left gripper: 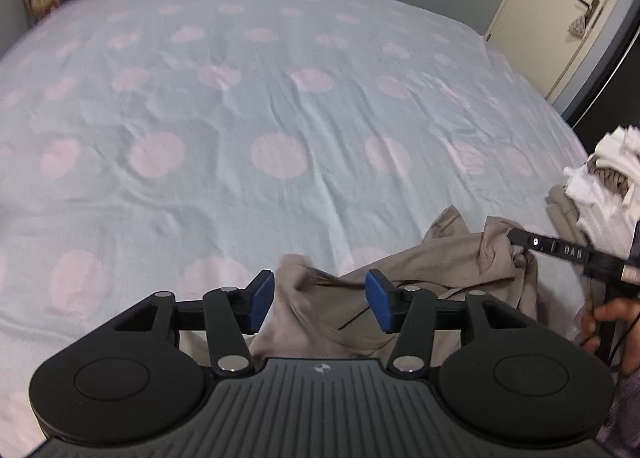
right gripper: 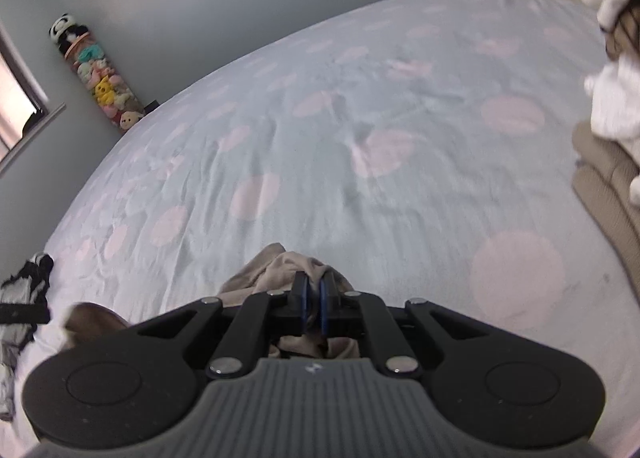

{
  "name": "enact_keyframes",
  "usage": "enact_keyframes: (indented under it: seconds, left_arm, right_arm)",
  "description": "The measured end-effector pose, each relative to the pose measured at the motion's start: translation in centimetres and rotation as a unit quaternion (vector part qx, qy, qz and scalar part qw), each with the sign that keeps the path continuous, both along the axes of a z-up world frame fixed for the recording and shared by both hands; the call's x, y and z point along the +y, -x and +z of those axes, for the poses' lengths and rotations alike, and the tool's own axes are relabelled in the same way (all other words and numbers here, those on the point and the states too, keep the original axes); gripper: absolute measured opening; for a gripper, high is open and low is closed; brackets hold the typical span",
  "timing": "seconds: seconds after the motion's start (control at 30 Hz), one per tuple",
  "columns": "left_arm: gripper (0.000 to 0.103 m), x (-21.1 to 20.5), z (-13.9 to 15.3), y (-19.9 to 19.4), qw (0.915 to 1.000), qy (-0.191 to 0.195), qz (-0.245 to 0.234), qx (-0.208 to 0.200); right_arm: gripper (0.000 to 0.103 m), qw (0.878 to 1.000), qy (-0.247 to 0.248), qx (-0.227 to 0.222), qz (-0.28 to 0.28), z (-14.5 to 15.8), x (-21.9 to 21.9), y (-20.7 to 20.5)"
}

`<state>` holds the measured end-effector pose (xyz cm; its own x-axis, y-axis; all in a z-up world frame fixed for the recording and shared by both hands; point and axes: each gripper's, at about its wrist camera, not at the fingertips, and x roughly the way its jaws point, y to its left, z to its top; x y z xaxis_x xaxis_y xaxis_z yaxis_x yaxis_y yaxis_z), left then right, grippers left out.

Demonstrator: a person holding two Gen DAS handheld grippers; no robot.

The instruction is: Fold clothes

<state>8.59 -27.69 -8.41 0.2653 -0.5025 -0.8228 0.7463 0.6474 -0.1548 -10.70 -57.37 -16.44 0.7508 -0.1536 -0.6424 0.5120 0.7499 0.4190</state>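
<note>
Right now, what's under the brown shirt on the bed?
Around the brown shirt only the spotty bedsheet shows, so probably that. Anything tucked under the cloth stays hidden.

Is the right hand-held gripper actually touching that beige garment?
Touching. The right wrist view shows the right hand-held gripper shut, pinching a fold of the beige garment.

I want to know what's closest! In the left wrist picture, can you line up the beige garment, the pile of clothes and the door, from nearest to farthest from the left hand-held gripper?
1. Beige garment: between the left hand-held gripper's open fingers.
2. Pile of clothes: right, on the bed's edge.
3. Door: top right, beyond the bed.
</note>
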Motion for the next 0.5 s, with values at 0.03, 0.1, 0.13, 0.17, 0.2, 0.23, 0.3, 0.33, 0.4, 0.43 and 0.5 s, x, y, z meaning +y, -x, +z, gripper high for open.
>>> enact_keyframes:
  seconds: [0.03,0.1,0.13,0.17,0.2,0.23,0.3,0.33,0.4,0.43,0.5]
  left_arm:
    - [0.049,0.0,0.1,0.8,0.9999,-0.005,-0.007,-0.013]
    - [0.049,-0.1,-0.1,2.5,0.9989,-0.019,-0.024,-0.037]
    - [0.049,-0.2,-0.5,3.3,0.9979,-0.027,-0.032,-0.050]
    - [0.049,-0.5,-1.0,4.1,0.9966,-0.039,-0.038,-0.062]
    - [0.049,-0.9,-1.7,4.6,0.9950,-0.052,-0.042,-0.074]
    - [0.049,-1.3,-2.4,5.2,0.9931,-0.067,-0.046,-0.085]
    - [0.048,-2.2,-3.8,6.0,0.9878,-0.097,-0.056,-0.108]
    - [0.048,-2.6,-4.6,6.5,0.9834,-0.116,-0.060,-0.125]
    - [0.045,-3.4,-6.0,7.3,0.9715,-0.160,-0.063,-0.163]
    - [0.037,-3.6,-6.7,7.4,0.9652,-0.183,-0.060,-0.178]
    - [0.032,-3.3,-7.1,7.2,0.9612,-0.200,-0.053,-0.183]
  right_arm:
    - [0.008,1.000,-0.002,-0.001,0.001,-0.1,0.0,-0.1]
    - [0.009,1.000,-0.005,-0.002,0.004,-0.1,0.1,-0.2]
    - [0.011,1.000,-0.005,-0.002,0.005,-0.1,0.1,-0.2]
    - [0.011,1.000,-0.006,-0.002,0.005,-0.2,0.2,-0.3]
    - [0.011,1.000,-0.006,-0.003,0.006,-0.2,0.2,-0.3]
    - [0.011,1.000,-0.008,-0.003,0.006,-0.3,0.2,-0.3]
    - [0.011,1.000,-0.011,-0.002,0.005,-0.4,0.2,-0.3]
    - [0.011,1.000,-0.012,-0.002,0.004,-0.4,0.1,-0.2]
    - [0.011,1.000,-0.014,-0.003,0.003,-0.4,0.1,-0.1]
    - [0.011,1.000,-0.014,-0.002,0.004,-0.4,0.1,-0.1]
    - [0.011,1.000,-0.014,-0.001,0.005,-0.4,0.1,-0.2]
